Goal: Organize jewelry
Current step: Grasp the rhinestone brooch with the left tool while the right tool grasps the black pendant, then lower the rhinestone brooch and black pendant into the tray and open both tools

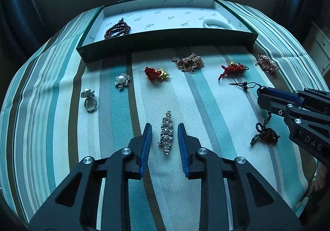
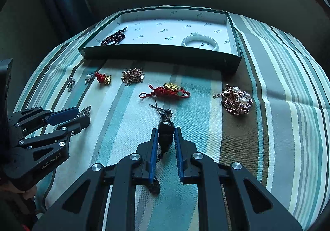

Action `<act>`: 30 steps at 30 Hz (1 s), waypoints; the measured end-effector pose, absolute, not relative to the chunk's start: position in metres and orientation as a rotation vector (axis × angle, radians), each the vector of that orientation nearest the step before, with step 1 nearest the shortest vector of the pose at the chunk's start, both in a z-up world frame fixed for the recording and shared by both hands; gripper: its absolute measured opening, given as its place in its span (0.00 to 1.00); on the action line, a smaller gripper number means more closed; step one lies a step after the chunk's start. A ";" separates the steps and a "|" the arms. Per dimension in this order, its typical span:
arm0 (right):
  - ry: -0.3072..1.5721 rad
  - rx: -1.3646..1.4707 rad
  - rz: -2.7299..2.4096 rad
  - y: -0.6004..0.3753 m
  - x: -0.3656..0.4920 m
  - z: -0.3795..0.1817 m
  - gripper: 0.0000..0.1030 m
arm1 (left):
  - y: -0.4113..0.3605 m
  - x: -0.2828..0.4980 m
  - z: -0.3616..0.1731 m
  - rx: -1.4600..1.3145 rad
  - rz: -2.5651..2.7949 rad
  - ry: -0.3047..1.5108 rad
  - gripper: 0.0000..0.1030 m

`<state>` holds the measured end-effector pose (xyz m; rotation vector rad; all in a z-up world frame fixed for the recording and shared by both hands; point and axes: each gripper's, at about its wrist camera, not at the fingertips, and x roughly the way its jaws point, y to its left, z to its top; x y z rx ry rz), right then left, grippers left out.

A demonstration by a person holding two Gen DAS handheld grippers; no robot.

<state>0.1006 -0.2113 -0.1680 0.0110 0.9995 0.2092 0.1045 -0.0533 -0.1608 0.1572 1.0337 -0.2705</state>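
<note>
A rhinestone clip point(image 1: 167, 132) lies on the striped cloth between the fingers of my left gripper point(image 1: 164, 125). The jaws stand narrow, with a thin strip of cloth showing on each side of the clip. In the right wrist view the clip's tip point(image 2: 85, 110) pokes out past the left gripper point(image 2: 82, 118). My right gripper point(image 2: 166, 127) is shut on a black corded pendant point(image 2: 165, 138), both pads against its dark body. Its beaded cord point(image 2: 163, 112) trails ahead and its tassel point(image 2: 154, 186) hangs below. The left wrist view shows this gripper point(image 1: 260, 94) at the right, above the tassel point(image 1: 266, 135).
A green box point(image 1: 165, 37) at the back holds a dark red bead bracelet point(image 1: 117, 29) and a white bangle point(image 1: 216, 24). On the cloth lie a ring point(image 1: 90, 101), a pearl brooch point(image 1: 122, 80), two red knotted charms point(image 1: 156, 73) point(image 1: 234, 69), a chain pile point(image 1: 188, 62) and a pearl cluster point(image 1: 267, 63).
</note>
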 end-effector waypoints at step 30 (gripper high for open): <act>0.919 0.047 0.260 -0.208 0.100 -0.136 0.16 | -0.045 0.112 -0.123 0.109 -0.296 0.929 0.11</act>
